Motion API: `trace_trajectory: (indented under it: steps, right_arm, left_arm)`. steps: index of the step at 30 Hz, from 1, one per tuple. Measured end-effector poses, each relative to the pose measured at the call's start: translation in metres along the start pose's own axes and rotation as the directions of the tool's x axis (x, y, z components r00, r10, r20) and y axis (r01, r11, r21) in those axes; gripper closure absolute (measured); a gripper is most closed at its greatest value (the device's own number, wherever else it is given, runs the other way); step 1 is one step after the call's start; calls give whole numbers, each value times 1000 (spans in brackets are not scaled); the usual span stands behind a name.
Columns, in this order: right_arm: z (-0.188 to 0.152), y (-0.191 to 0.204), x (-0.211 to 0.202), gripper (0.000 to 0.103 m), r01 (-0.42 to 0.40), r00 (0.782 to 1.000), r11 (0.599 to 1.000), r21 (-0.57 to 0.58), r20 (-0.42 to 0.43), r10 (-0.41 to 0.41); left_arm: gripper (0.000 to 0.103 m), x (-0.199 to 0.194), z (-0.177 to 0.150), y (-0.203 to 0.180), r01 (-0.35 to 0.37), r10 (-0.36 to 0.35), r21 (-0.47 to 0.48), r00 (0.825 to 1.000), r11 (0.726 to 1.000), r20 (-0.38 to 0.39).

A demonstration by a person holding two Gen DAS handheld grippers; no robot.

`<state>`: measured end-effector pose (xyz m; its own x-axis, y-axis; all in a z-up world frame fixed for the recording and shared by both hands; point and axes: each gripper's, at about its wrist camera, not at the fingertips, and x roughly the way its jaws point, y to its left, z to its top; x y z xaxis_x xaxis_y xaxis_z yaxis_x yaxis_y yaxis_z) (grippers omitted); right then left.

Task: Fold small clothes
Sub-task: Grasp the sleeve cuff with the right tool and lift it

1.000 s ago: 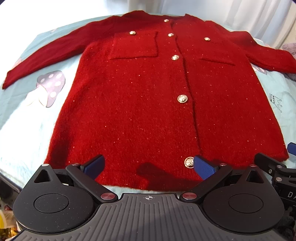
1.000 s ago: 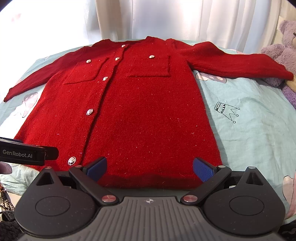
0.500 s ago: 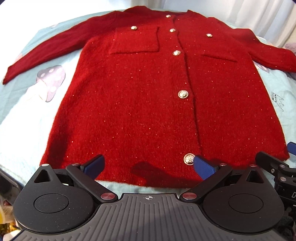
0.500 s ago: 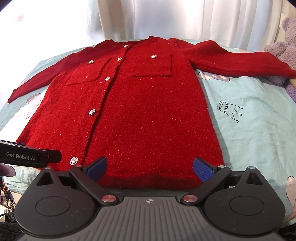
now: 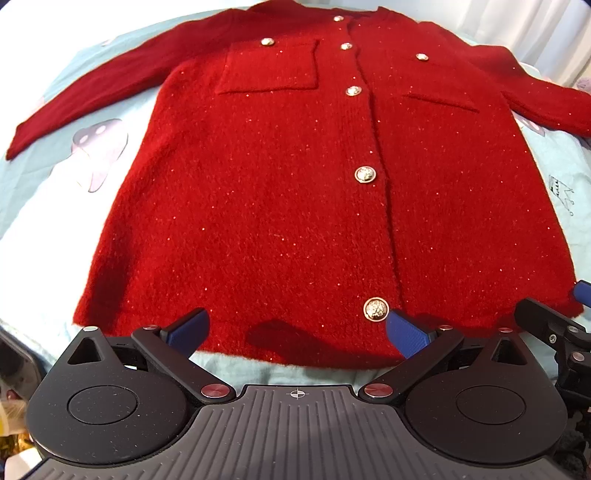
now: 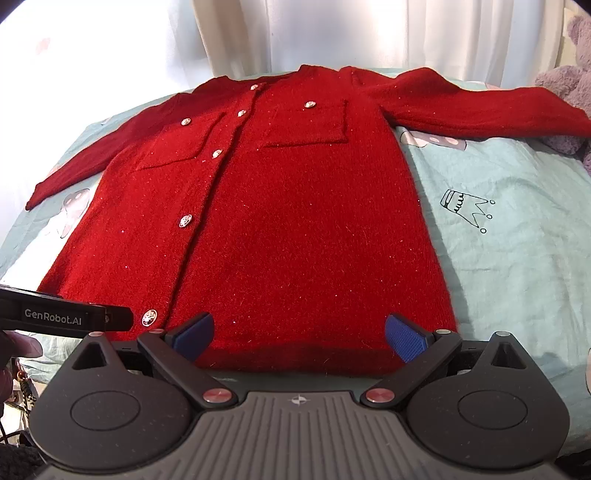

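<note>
A red knit cardigan (image 5: 280, 192) with gold buttons and two chest pockets lies flat and face up on a pale blue sheet (image 5: 33, 206), sleeves spread out to both sides. It also shows in the right wrist view (image 6: 295, 229). My left gripper (image 5: 295, 330) is open and empty, its blue pads over the left half of the hem. My right gripper (image 6: 299, 334) is open and empty over the right half of the hem. The right gripper's arm shows at the edge of the left wrist view (image 5: 550, 325).
The sheet (image 6: 517, 236) carries a mushroom print (image 5: 99, 151) and a crown print (image 6: 467, 206). A purple plush bear (image 6: 569, 81) sits at the far right by the right sleeve's cuff. White curtains (image 6: 332, 33) hang behind the bed.
Both grippers have moved a little forward and lower toward the cardigan's hem. Both stay open. The cardigan has not moved.
</note>
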<state>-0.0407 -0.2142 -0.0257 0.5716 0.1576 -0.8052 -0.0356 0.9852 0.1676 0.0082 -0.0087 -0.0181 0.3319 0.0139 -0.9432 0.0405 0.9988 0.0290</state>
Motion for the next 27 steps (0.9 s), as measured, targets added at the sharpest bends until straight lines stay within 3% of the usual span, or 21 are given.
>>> trace_trajectory:
  steps: [6, 12, 14, 17, 19, 22, 23, 24, 27]
  right_arm:
    - [-1, -10, -12, 4, -137, 988, 990, 32, 73, 134]
    - [-4, -22, -3, 4, -230, 973, 970, 84, 13, 230]
    - [-3, -34, -3, 4, -265, 964, 959, 104, 55, 261]
    - [13, -69, -13, 4, -198, 962, 968, 155, 221, 161]
    - [29, -99, -19, 4, -139, 941, 963, 231, 333, 56]
    - [53, -161, -17, 6, -166, 895, 908, 385, 445, -25]
    - [59, -182, -14, 12, -179, 873, 881, 439, 483, -64]
    - [67, -200, -10, 19, -178, 856, 852, 492, 505, -113]
    - [90, -246, 3, 27, -124, 826, 799, 588, 507, -245]
  left_arm:
    - [0, 0, 1, -6, 3, -3, 10, 1000, 1000, 4]
    - [0, 0, 6, -14, 23, -24, 24, 1000, 999, 20]
    - [0, 0, 12, -15, 37, -38, 28, 998, 999, 41]
    - [0, 1, 27, -20, 37, -41, 45, 995, 998, 87]
    - [0, 1, 42, -23, 28, -36, 59, 991, 998, 129]
    - [0, 8, 67, -24, 42, -53, 57, 979, 998, 196]
    - [0, 11, 76, -23, 44, -53, 45, 972, 998, 229]
    - [0, 14, 84, -22, 47, -55, 34, 964, 998, 260]
    - [0, 26, 105, -20, 97, -104, 38, 948, 995, 302]
